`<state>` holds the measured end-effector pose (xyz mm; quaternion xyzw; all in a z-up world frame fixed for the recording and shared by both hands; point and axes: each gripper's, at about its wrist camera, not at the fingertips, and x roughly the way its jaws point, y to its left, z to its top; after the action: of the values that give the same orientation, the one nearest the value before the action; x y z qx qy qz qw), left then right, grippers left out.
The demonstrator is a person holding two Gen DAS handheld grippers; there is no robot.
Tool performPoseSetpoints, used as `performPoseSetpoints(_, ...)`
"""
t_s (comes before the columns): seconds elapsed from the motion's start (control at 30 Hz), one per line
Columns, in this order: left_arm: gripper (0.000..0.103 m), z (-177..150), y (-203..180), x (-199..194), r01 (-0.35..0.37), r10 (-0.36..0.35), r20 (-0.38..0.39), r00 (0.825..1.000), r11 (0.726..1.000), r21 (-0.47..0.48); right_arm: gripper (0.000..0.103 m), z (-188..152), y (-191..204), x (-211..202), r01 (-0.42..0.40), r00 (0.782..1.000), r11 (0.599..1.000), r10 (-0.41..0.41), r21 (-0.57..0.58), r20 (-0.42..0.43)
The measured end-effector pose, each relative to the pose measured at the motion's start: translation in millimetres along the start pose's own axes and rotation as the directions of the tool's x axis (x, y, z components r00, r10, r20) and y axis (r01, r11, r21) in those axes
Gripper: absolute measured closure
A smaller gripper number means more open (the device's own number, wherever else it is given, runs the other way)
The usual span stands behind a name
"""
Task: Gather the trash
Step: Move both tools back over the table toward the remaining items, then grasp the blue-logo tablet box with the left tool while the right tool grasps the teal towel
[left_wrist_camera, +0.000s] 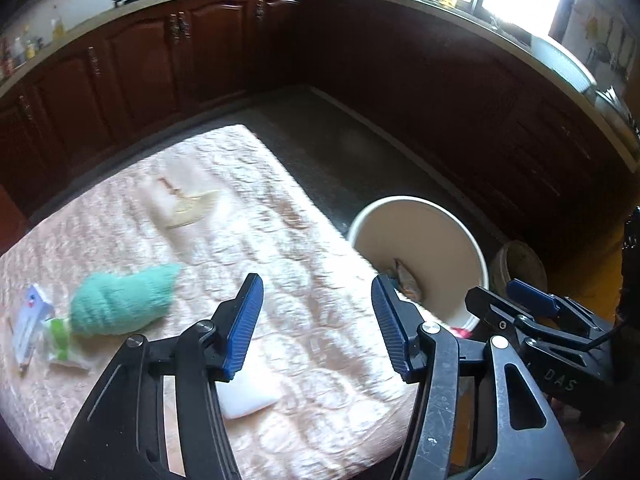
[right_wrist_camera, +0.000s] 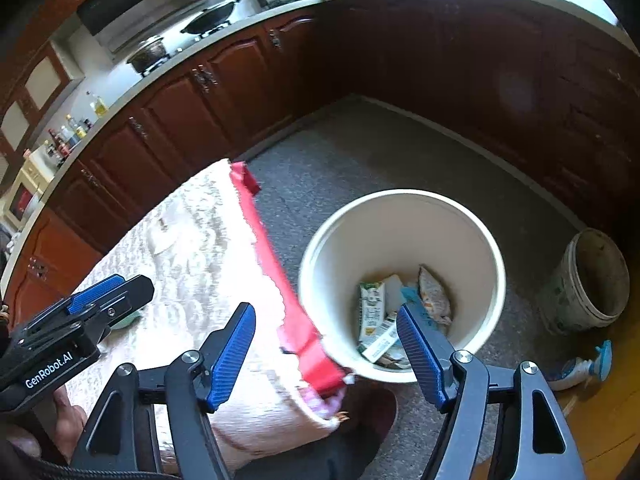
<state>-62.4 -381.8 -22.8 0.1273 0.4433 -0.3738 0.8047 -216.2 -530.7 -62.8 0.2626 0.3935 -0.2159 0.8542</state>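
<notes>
My left gripper [left_wrist_camera: 318,328] hovers open over a table under a pink quilted cloth [left_wrist_camera: 280,240], with nothing between its blue pads. On the cloth lie a green towel [left_wrist_camera: 120,300], a white packet [left_wrist_camera: 28,320], a green-and-white wrapper [left_wrist_camera: 60,340], a clear wrapper [left_wrist_camera: 188,204] and a white pad [left_wrist_camera: 248,396]. My right gripper [right_wrist_camera: 326,356] is open and empty above the table's red-trimmed edge [right_wrist_camera: 272,264], next to a white bin [right_wrist_camera: 400,224]. Cartons [right_wrist_camera: 372,312] and a snack packet [right_wrist_camera: 434,292] lie in the bin. Each gripper shows in the other's view: the right gripper [left_wrist_camera: 508,296] and the left gripper [right_wrist_camera: 120,288].
The bin [left_wrist_camera: 412,232] stands on a dark floor just off the table's right edge. A dirty second bucket [right_wrist_camera: 588,280] and a spray bottle [right_wrist_camera: 580,368] sit further right. Dark wooden cabinets [right_wrist_camera: 180,120] under a countertop ring the room.
</notes>
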Motion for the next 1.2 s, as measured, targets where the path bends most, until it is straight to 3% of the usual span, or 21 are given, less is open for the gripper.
performPoseSetpoints(0.53,0.040,-37.9,122.4,-47.2,-0.098,0.104,0.035,0.994,0.987,-0.131,0.030,-11.4,110.4,16.7,-0.129,0.991,0.977,0.121,-0.170,-0.058)
performPoseSetpoints(0.73,0.038,-59.5,193.3,-54.1,-0.159,0.161,-0.005,0.987,0.969,-0.192,0.029,-19.2,150.2,34.0,-0.199,0.977,0.954,0.176,-0.225,-0.118)
performPoseSetpoints(0.97,0.038,-86.2,284.0,-50.8,-0.251,0.236,-0.085,0.968,0.923,-0.293,0.029,-28.5,195.4,58.3,-0.243,0.964,0.926,0.197,-0.290,-0.179)
performPoseSetpoints(1.13,0.036,-91.3,320.2,-37.5,-0.288,0.268,-0.112,0.957,0.920,-0.264,0.027,-29.6,228.5,83.9,-0.288,0.949,0.889,0.216,-0.357,-0.229)
performPoseSetpoints(1.2,0.027,-88.8,329.8,-30.5,-0.284,0.264,-0.111,0.958,0.923,-0.259,0.026,-28.8,242.8,97.4,-0.301,0.944,0.866,0.211,-0.400,-0.253)
